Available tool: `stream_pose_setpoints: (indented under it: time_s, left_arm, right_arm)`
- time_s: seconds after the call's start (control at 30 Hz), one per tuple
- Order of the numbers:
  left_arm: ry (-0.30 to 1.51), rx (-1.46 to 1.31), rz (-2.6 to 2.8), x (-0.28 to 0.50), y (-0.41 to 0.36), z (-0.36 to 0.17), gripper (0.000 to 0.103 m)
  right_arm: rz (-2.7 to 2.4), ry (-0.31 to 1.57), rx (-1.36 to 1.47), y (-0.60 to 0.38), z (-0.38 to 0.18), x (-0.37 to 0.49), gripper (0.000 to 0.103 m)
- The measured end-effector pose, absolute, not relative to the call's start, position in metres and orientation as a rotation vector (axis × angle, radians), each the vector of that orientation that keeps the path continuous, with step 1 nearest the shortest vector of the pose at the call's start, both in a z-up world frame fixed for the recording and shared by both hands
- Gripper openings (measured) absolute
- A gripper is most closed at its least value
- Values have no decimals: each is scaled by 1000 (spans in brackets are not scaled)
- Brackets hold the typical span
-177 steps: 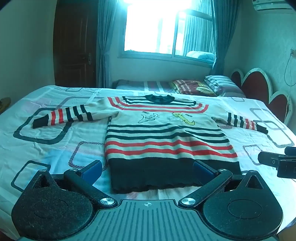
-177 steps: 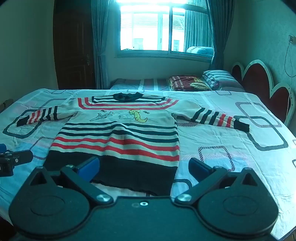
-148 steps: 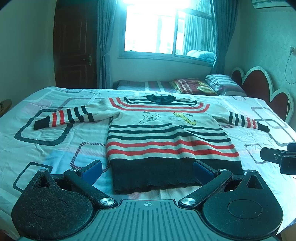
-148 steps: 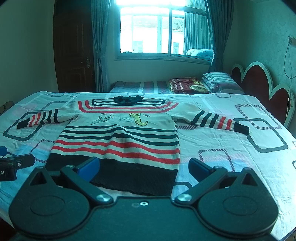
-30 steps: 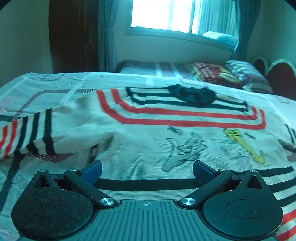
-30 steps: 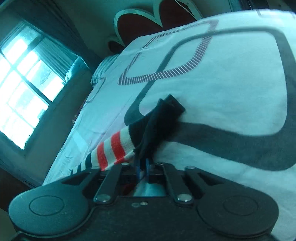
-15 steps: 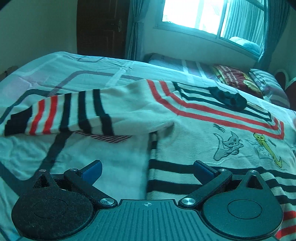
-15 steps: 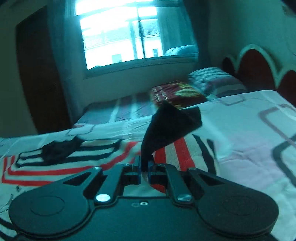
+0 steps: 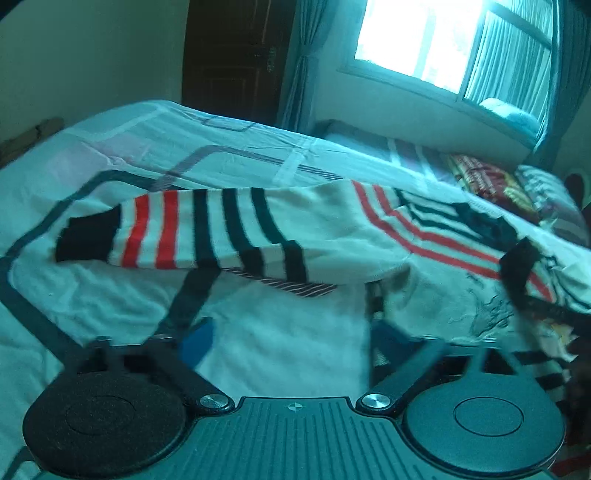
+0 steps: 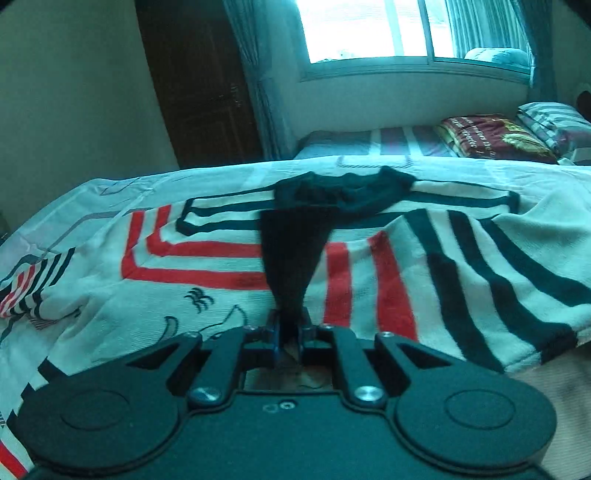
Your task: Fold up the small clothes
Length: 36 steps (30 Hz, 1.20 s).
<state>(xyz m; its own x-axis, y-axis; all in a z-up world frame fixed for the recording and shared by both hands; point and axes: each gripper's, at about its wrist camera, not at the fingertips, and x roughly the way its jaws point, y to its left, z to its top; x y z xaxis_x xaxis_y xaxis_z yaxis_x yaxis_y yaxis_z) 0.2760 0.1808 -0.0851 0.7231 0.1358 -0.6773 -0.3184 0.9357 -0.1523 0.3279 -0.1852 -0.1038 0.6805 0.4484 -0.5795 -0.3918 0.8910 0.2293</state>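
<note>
A cream sweater (image 10: 207, 258) with red and dark stripes lies flat on the bed, its dark collar (image 10: 343, 192) at the far side. Its right sleeve (image 10: 461, 266) is folded over the chest. My right gripper (image 10: 290, 332) still pinches that sleeve's dark cuff (image 10: 291, 251) while its jaws are opening. The left sleeve (image 9: 207, 232) lies stretched out to the left on the sheet (image 9: 277, 369). My left gripper (image 9: 291, 341) hovers just before it, jaws closing over bare sheet, the right pad (image 9: 388, 339) at the sweater's side edge. The folded cuff (image 9: 519, 266) shows at the right.
Patterned pillows (image 10: 495, 136) lie along the far side under a bright window (image 10: 369, 29). A dark wooden door (image 10: 207, 92) stands at the back left. The bed's left edge (image 9: 74, 125) drops off beyond the left sleeve.
My right gripper has carried the right cuff off the sheet and across onto the sweater's chest. My left gripper has slid left toward the left sleeve and its jaws have narrowed.
</note>
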Motion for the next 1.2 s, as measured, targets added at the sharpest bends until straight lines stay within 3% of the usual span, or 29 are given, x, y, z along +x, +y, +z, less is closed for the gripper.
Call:
stream_pose_setpoints:
  time_s: [0.13, 0.2, 0.47, 0.7, 0.73, 0.77, 0.8, 0.97, 1.07, 1.2]
  left_arm:
    - [693, -329, 161, 303, 165, -84, 78]
    - [684, -339, 92, 323, 149, -83, 78]
    - [692, -324, -264, 434, 71, -108, 78]
    - [802, -336, -404, 497, 38, -139, 78]
    - [793, -333, -410, 496, 35, -138, 58]
    - [801, -319, -421, 497, 31, -139, 25]
    - [825, -312, -404, 498, 30, -140, 3]
    - [722, -315, -376, 480, 50, -123, 4]
    - [742, -315, -352, 476, 62, -127, 4]
    - [762, -326, -328, 472, 70, -137, 4]
  right_arm:
    - [540, 646, 25, -173, -105, 324, 37]
    - [539, 615, 63, -182, -97, 319, 29]
    - [411, 598, 247, -254, -80, 291, 32]
    - [325, 607, 403, -312, -83, 274, 33]
    - [314, 613, 447, -321, -87, 272, 34]
    - [305, 621, 497, -329, -91, 272, 35]
    - [297, 628, 540, -335, -94, 272, 37]
    - [288, 637, 864, -374, -115, 281, 59]
    - [267, 606, 1054, -395, -132, 289, 58]
    - [222, 587, 1203, -412, -149, 302, 42]
